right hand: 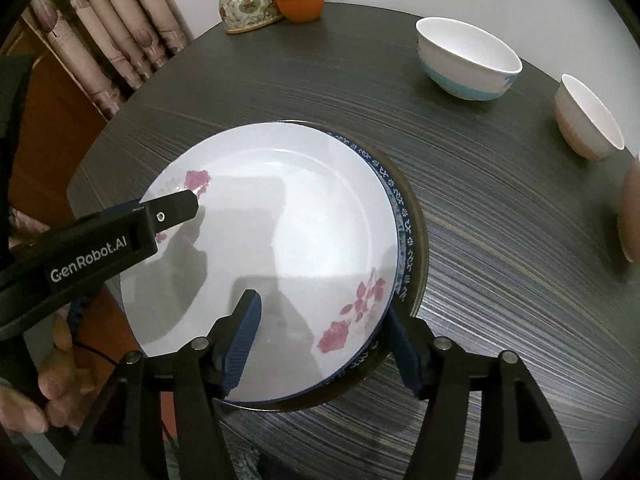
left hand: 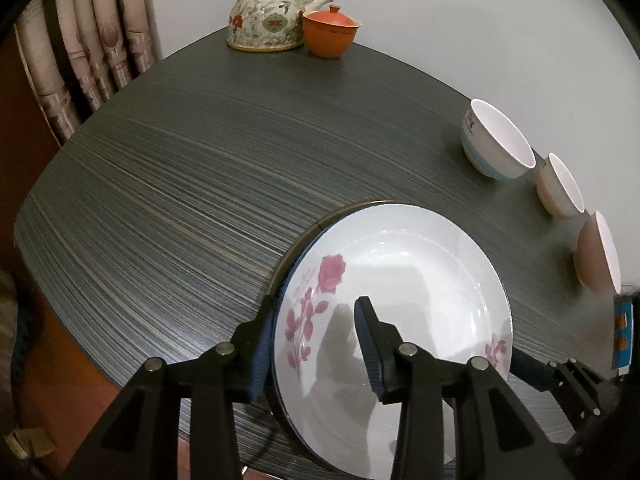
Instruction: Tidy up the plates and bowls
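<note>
Straddling: white rose-print plate (right hand: 280, 208) rim, atop blue-patterned plate (right hand: 404, 216)
left gripper (left hand: 316, 344): released
right gripper (right hand: 324, 344): released

Your right gripper (right hand: 324, 344): black angular arms, 4 silver round pivot pins, ribbed blue pads (right hand: 242, 344). Your left gripper (left hand: 316, 344): same build; its side reads "GenRobot.AI" in white, 1 small screw beside the lettering.

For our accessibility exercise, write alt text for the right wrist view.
A white rose-patterned plate sits stacked on a blue-rimmed plate on a dark striped table, with the right gripper straddling its near edge, jaws open. The left gripper reaches over the far rim; bowls, a teapot and an orange lidded cup stand behind.
</note>
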